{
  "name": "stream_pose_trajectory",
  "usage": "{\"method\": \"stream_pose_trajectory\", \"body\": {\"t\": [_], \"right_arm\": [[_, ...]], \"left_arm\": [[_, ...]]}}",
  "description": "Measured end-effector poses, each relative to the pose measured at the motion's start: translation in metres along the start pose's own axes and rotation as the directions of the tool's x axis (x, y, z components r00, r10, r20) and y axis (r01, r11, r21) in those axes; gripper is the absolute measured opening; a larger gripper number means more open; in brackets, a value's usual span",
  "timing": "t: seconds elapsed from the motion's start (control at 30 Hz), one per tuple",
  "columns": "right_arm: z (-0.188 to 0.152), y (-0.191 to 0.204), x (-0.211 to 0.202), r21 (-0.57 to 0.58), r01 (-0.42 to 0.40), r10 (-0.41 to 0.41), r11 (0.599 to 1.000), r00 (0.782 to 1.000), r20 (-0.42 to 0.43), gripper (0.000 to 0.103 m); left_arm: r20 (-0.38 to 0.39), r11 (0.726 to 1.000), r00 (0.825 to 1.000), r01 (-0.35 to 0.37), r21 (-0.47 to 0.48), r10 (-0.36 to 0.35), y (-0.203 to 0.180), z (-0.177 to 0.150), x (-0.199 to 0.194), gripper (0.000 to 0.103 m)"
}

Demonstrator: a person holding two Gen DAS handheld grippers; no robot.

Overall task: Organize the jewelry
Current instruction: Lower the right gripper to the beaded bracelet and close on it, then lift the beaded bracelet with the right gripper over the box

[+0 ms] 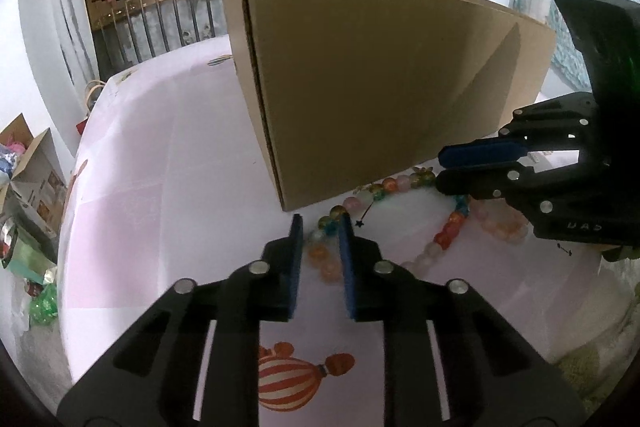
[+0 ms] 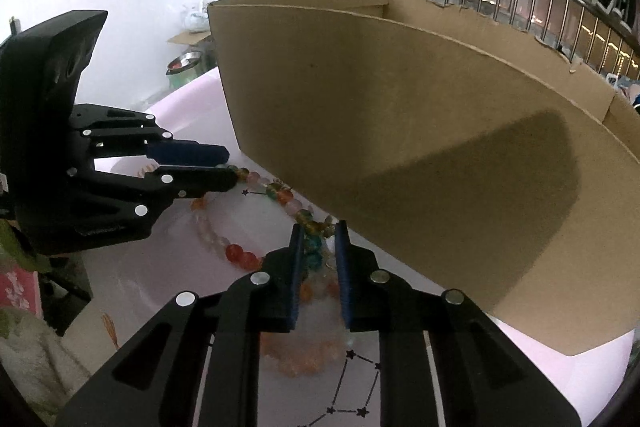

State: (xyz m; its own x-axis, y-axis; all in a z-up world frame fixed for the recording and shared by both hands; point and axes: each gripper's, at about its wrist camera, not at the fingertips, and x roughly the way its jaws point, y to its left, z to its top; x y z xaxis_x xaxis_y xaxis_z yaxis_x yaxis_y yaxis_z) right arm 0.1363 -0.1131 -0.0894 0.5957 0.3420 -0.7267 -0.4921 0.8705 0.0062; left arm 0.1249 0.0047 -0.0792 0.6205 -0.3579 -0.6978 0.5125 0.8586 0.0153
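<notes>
Beside the cardboard box point(image 1: 380, 87) — both grippers point(image 1: 320, 223) point(image 2: 318, 227) clamp the bead necklace point(image 1: 448, 235).

Both wrist cams sit close above the pink tabletop point(image 1: 168, 155), angled down-fwd. Left cam looks at the cardboard box point(image 1: 380, 87) from its left corner, right cam from opposite side; both share box + bead necklace point(image 1: 448, 235).

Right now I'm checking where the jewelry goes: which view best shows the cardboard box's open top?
The right wrist view: the cardboard box shows its rim and inner wall. The left wrist view shows only its outer sides.
</notes>
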Motion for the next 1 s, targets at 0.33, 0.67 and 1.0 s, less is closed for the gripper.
{"method": "stream_pose_trajectory", "body": {"t": [0.33, 0.67, 1.0], "right_arm": [[0.004, 0.003, 0.004, 0.012, 0.013, -0.013, 1.0, 1.0, -0.015, 0.01], [0.003, 0.008, -0.014, 0.028, 0.022, -0.023, 0.999, 0.999, 0.047, 0.01], [0.004, 0.013, -0.051, 0.032, 0.036, -0.04, 0.999, 0.989, 0.142, 0.01]], "left_arm": [[0.011, 1.0, 1.0, -0.012, 0.001, 0.012, 0.001, -0.002, -0.002, 0.008], [0.05, 1.0, 0.999, -0.014, -0.005, 0.014, -0.001, 0.005, -0.019, 0.008], [0.123, 0.998, 0.991, -0.049, 0.027, 0.046, -0.021, 0.014, -0.064, 0.008]]}}
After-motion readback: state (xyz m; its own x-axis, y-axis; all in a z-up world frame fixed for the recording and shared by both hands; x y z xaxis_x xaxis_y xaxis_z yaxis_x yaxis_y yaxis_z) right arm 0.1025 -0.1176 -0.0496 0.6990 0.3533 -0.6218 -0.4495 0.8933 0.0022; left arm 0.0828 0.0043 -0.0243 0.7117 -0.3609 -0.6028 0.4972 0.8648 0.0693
